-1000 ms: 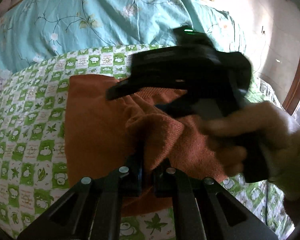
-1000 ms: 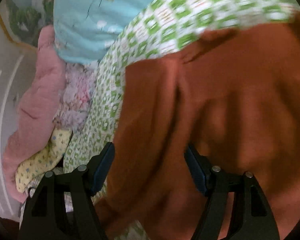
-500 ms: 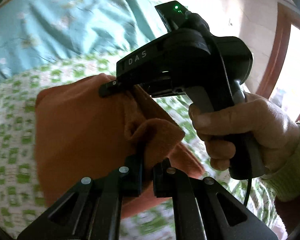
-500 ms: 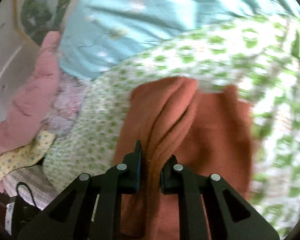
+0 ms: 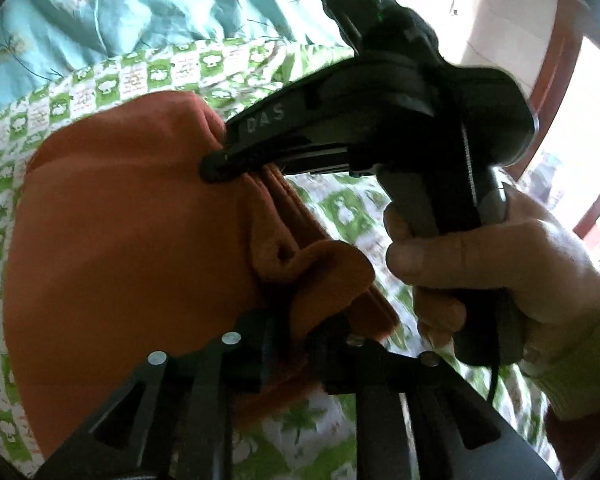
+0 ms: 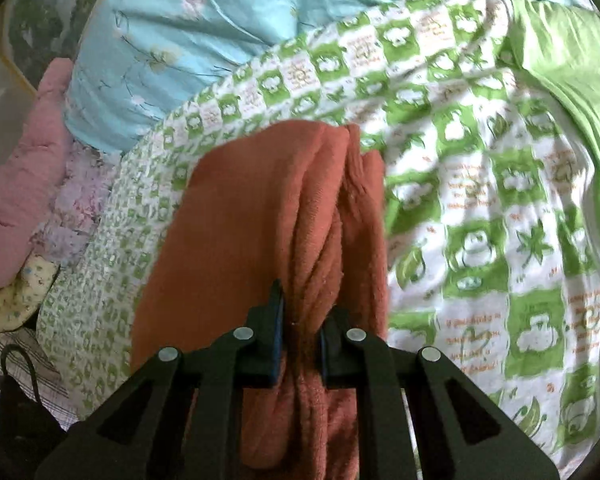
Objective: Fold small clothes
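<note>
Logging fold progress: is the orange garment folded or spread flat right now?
Neither flat nor neatly folded: the orange garment hangs bunched in layers, pinched by the right gripper and left gripper.

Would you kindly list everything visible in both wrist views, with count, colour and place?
orange garment: one, rust orange, bunched and pinched by both claws above the bed
checked sheet: one, green and white, under the garment
floral quilt: one, light blue, behind the sheet
pink quilt: one, pink, far left of the right wrist view
yellow spotted cloth: one, pale yellow, below the pink quilt
left claw: one, black, shut on a garment fold
right claw: one, black, shut on a garment fold
right hand: one, gripping the right claw's handle
</note>
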`<action>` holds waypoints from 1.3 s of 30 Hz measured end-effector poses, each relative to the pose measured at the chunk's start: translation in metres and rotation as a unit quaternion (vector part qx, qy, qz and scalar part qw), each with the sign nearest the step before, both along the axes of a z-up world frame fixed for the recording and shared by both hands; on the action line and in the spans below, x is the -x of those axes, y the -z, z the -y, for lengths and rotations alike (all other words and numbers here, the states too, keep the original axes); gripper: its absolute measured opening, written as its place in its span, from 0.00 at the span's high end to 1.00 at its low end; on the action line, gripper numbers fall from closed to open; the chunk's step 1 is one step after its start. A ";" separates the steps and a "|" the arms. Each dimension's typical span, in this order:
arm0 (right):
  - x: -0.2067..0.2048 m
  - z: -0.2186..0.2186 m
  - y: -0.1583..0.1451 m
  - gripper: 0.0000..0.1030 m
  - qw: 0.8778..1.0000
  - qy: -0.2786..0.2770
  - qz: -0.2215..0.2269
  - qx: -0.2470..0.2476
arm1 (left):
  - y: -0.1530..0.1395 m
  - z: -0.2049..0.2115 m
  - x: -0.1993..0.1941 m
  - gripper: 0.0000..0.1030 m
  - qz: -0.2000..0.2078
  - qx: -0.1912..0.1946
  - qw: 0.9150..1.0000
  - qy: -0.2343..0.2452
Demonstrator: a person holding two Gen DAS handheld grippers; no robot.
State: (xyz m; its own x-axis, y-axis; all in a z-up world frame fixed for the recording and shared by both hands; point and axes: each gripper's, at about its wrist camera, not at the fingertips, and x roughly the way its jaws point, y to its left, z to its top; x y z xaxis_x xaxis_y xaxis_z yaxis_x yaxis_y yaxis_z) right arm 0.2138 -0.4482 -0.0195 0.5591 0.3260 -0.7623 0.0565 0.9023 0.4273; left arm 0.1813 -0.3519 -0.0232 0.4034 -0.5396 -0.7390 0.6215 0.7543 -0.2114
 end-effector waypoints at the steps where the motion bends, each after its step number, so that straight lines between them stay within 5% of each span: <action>1: 0.003 0.001 0.000 0.82 1.000 0.002 0.000 0.003 | -0.001 -0.005 0.003 0.72 -0.006 0.004 1.000 0.008; 6: 0.027 0.014 -0.014 0.59 0.998 0.057 0.010 0.026 | -0.016 -0.046 0.019 0.50 -0.018 0.026 0.999 0.020; 10: 0.045 0.019 -0.020 0.19 0.996 0.086 0.020 0.005 | -0.027 -0.088 0.022 0.36 -0.018 0.029 0.999 -0.016; 13: 0.051 0.013 -0.017 0.18 0.997 0.072 0.015 -0.018 | -0.027 -0.126 0.010 0.22 -0.026 0.024 0.997 -0.068; 16: 0.051 0.003 -0.008 0.17 0.998 0.062 0.002 -0.022 | -0.019 -0.160 -0.014 0.20 -0.047 0.027 0.992 -0.112; 27: 0.024 0.005 0.014 0.17 0.996 0.049 -0.034 -0.063 | 0.050 -0.190 -0.117 0.19 -0.243 0.139 0.950 -0.140; 31: 0.022 0.009 0.018 0.22 0.992 0.044 -0.034 -0.110 | 0.055 -0.174 -0.129 0.18 -0.242 0.142 0.952 -0.125; 32: 0.023 0.010 0.020 0.30 0.992 0.046 -0.036 -0.112 | 0.055 -0.171 -0.131 0.21 -0.239 0.143 0.953 -0.123; 33: 0.023 0.010 0.021 0.53 0.992 0.047 -0.040 -0.111 | 0.055 -0.167 -0.133 0.24 -0.235 0.142 0.954 -0.119; 34: 0.024 0.011 0.024 0.65 0.991 0.050 -0.046 -0.113 | 0.055 -0.165 -0.133 0.32 -0.230 0.138 0.956 -0.117; 38: 0.033 0.004 0.022 0.74 0.990 0.059 -0.037 -0.121 | 0.039 -0.168 -0.128 0.70 -0.199 0.140 0.964 -0.111; 39: 0.035 -0.001 0.016 0.76 0.991 0.061 -0.030 -0.118 | 0.031 -0.173 -0.124 0.71 -0.192 0.143 0.965 -0.110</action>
